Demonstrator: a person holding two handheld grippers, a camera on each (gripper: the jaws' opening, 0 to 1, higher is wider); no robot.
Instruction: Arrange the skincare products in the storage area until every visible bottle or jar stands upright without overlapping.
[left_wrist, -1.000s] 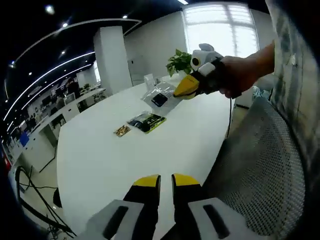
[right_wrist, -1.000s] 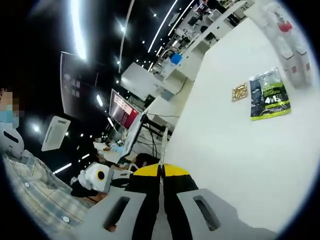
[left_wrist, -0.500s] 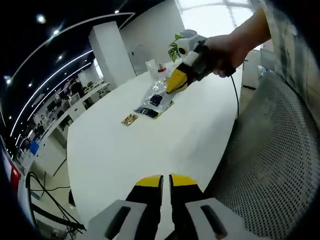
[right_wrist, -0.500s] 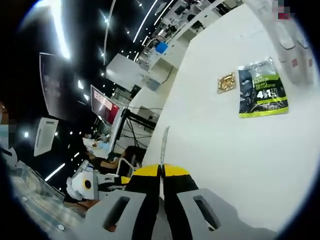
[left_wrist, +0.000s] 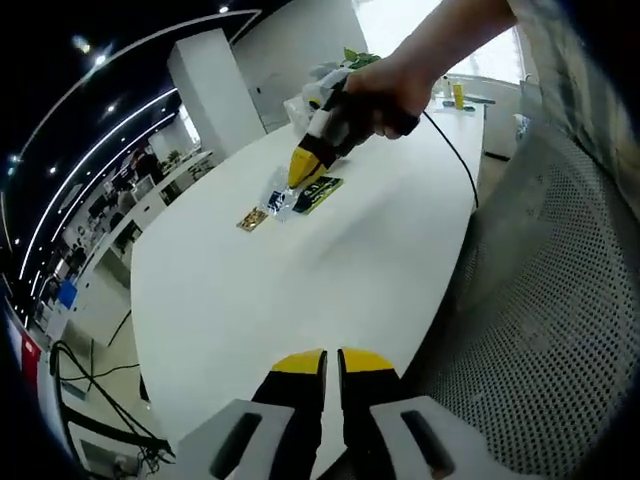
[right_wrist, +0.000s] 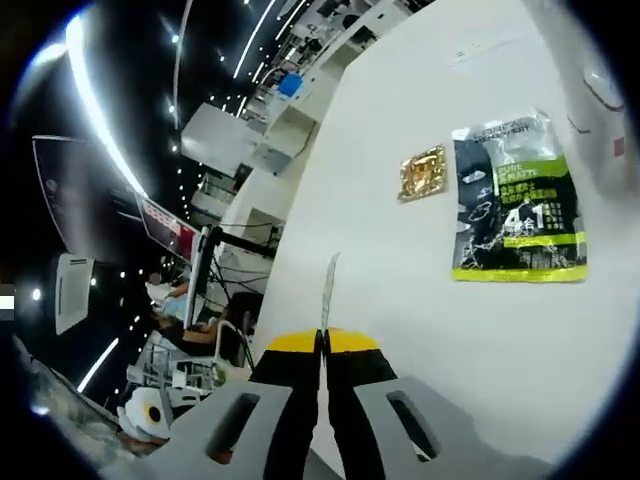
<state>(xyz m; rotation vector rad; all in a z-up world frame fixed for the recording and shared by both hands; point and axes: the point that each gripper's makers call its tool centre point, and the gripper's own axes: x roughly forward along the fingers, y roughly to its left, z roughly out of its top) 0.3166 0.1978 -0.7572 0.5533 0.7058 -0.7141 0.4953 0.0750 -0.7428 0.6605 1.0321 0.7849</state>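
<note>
On the white table (left_wrist: 250, 300) lie a black and green sachet (right_wrist: 515, 205) and a small gold packet (right_wrist: 423, 172). A clear bag with white bottles (right_wrist: 600, 100) shows blurred at the right gripper view's edge. My right gripper (right_wrist: 322, 340) is shut on a thin flat strip (right_wrist: 328, 285) seen edge-on, hovering short of the gold packet. In the left gripper view a hand holds that right gripper (left_wrist: 298, 170) low over the sachet (left_wrist: 320, 192) and the gold packet (left_wrist: 252, 218). My left gripper (left_wrist: 331, 360) is shut on nothing, near the table's front edge.
A grey mesh chair back (left_wrist: 530, 320) stands close on the right of the left gripper. Cables (left_wrist: 90, 380) hang off the table's left side. A potted plant (left_wrist: 352, 55) and small bottles (left_wrist: 455, 95) sit at the far end.
The right gripper has come down and forward, closer to the sachet and gold packet. The left gripper's jaws have narrowed their gap.
</note>
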